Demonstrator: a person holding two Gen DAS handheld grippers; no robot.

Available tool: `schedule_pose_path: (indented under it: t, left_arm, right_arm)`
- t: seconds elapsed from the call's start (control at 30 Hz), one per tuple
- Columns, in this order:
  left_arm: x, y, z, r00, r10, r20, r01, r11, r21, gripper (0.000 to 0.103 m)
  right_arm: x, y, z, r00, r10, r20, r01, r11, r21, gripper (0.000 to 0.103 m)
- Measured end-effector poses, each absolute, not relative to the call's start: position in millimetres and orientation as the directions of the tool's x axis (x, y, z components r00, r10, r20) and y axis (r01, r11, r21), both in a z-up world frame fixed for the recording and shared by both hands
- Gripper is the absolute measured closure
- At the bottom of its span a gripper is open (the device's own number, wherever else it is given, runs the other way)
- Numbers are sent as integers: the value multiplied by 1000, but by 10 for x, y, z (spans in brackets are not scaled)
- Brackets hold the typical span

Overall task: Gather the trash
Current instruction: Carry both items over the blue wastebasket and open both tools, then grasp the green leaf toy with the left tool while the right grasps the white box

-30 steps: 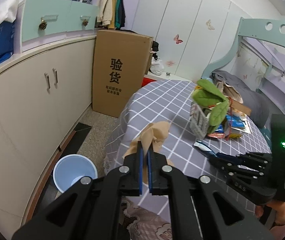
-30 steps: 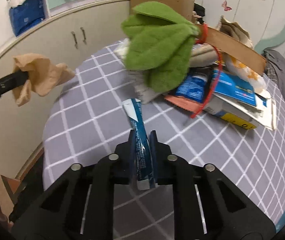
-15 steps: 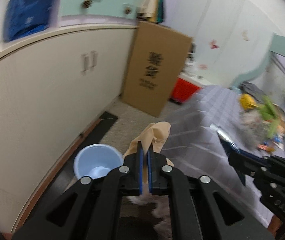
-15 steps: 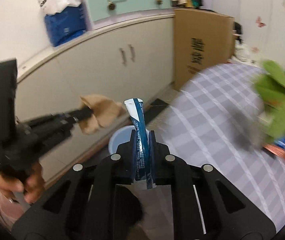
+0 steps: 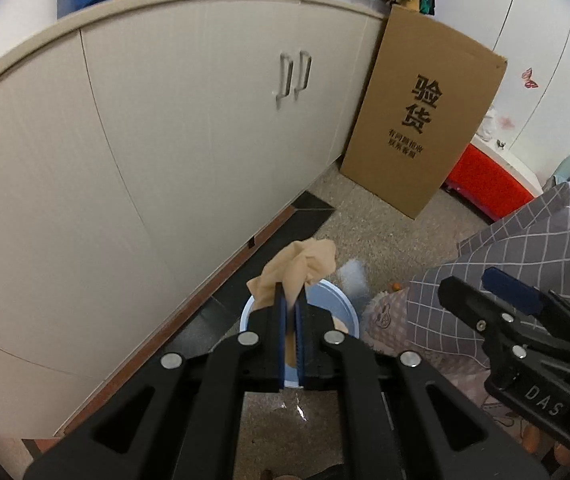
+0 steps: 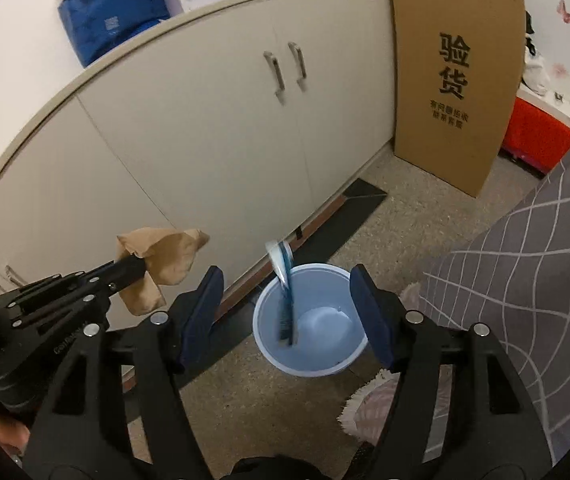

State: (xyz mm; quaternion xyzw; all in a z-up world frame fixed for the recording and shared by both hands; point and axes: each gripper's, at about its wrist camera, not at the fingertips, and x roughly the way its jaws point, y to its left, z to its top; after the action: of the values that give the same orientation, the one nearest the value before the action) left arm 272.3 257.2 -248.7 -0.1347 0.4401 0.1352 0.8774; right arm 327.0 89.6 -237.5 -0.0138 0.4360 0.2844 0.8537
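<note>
While the big cardboard box (image 6: 451, 76) leaning on the cabinet (image 6: 213, 128) shows off its bold black "验货" print, with two smaller lines below too fuzzy to read, the side of the right gripper (image 5: 497, 300) in the left wrist view carries raised letters "DAS". Up on the counter sits a blue bag (image 6: 113, 12) with small white marks I can't make out.

Trash-wise, the left gripper (image 5: 291, 300) has its jaws pinched tight on a crumpled tan stocking-like cloth (image 5: 299, 268), thin and wrinkly, bunching out past the blue pads. From the right wrist view that same cloth (image 6: 161, 268) hangs off the fingertips to the left of the right gripper's jaws, just beside the left finger and above floor level.

The right gripper (image 6: 289, 312) has its jaws spread wide apart, nothing between them but air. Straight ahead between the two fingers sits a pale blue plastic bin (image 6: 309, 320) on the speckled floor (image 6: 385, 208). A blue and white tube-like wrapper (image 6: 285, 292) stands tilted in it, lower end down inside, upper end poking over the far rim, a bit motion-blurred. The bin's bottom looks whitish otherwise.

Right of those jaws there's the grey checked cover (image 6: 525, 272) draping down, and a red crate (image 6: 537, 136) past the box.
</note>
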Motion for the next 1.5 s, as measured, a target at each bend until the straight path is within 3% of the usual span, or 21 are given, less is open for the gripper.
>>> schedule_pose_path:
  t: [0.27, 0.73, 0.8, 0.87, 1.0, 1.5]
  left_arm:
    - [2806, 2508, -2619, 561, 83, -824, -331, 934, -131, 99]
    - [3111, 2453, -2663, 552, 26, -833, -298, 940, -168, 98]
    - [3177, 2441, -2613, 567, 14, -823, -291, 939, -184, 89]
    - [3236, 2432, -2547, 574, 21, -819, -300, 936, -186, 22]
    - [3194, 2407, -2436, 606, 74, -792, -320, 934, -158, 18]
    - [2530, 2066, -1745, 700, 59, -712, -271, 944, -189, 18]
  right_arm:
    - [3153, 806, -2379, 533, 386, -753, -427, 891, 154, 32]
    - [3002, 678, -2045, 734, 303, -608, -351, 935, 42, 22]
    - [2985, 632, -1979, 760, 289, -583, -327, 944, 42, 22]
    - [2979, 582, -1935, 770, 289, -568, -313, 948, 58, 21]
    - [2968, 498, -1852, 780, 288, -556, -297, 952, 76, 20]
    - [2515, 93, -1433, 809, 294, -508, -273, 955, 118, 20]
